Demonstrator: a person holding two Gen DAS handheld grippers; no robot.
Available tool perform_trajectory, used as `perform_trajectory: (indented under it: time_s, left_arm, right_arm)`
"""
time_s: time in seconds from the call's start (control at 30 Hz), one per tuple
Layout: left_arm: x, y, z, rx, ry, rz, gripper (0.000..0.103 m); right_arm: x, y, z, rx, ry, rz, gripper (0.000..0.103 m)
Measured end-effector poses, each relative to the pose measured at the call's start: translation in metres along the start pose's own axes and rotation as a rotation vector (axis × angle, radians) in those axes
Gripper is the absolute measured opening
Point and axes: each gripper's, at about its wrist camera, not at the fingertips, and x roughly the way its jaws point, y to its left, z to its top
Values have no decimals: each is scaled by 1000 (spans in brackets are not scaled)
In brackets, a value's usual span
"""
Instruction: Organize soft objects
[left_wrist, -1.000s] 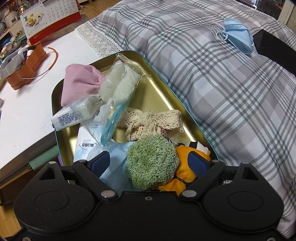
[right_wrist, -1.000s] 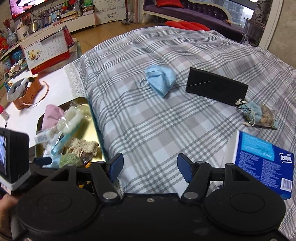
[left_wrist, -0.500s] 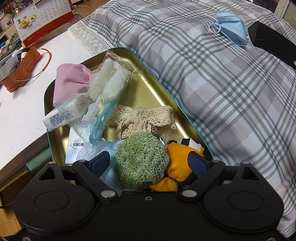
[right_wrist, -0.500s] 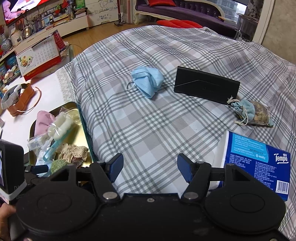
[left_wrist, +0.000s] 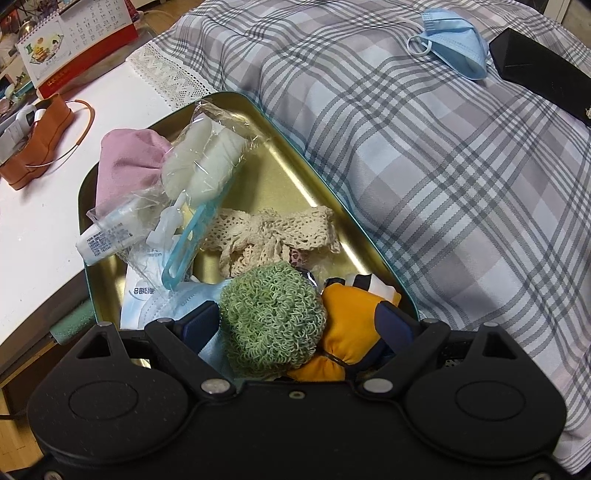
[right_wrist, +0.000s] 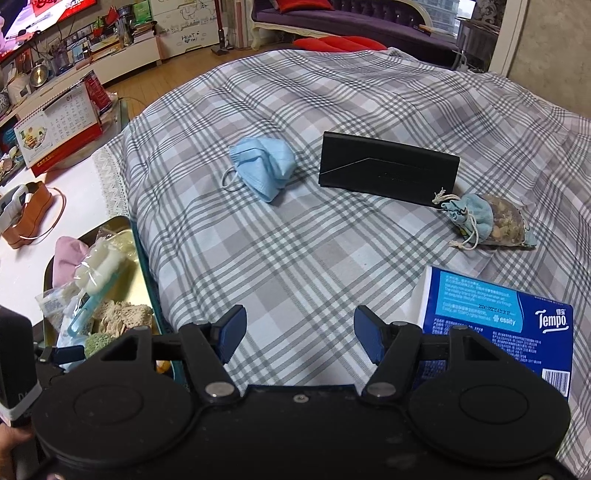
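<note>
A gold metal tray (left_wrist: 269, 173) holds a pink cloth (left_wrist: 125, 162), a bagged sponge brush (left_wrist: 201, 170), cream lace (left_wrist: 269, 236), packaged masks (left_wrist: 147, 299), a green knitted ball (left_wrist: 273, 314) and an orange plush (left_wrist: 347, 317). My left gripper (left_wrist: 295, 325) is open over the tray's near end, its fingers either side of the ball and plush. My right gripper (right_wrist: 299, 332) is open and empty above the plaid cloth. A crumpled blue mask (right_wrist: 264, 166) and a drawstring pouch (right_wrist: 487, 221) lie on the cloth ahead of it.
A black case (right_wrist: 388, 171) lies between mask and pouch. A blue Tempo tissue pack (right_wrist: 495, 332) sits at the right. A brown leather holder (left_wrist: 33, 151) and a desk calendar (left_wrist: 74, 48) stand on the white table left of the tray (right_wrist: 142, 258).
My right gripper has moved forward over the plaid cloth toward the blue mask. My left gripper has shifted slightly over the tray and stays open.
</note>
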Motion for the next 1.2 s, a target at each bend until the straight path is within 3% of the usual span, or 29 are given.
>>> perform_trajectory:
  time_s: [0.9,1.2]
  left_arm:
    - [-7,0,6,-3,-21,-21,89]
    - [-9,1,6,1,-29,-29,89]
  right_arm:
    - [12,-69,42,105,-33,-155,64]
    - [19,-116,68,252,-10,-169,64]
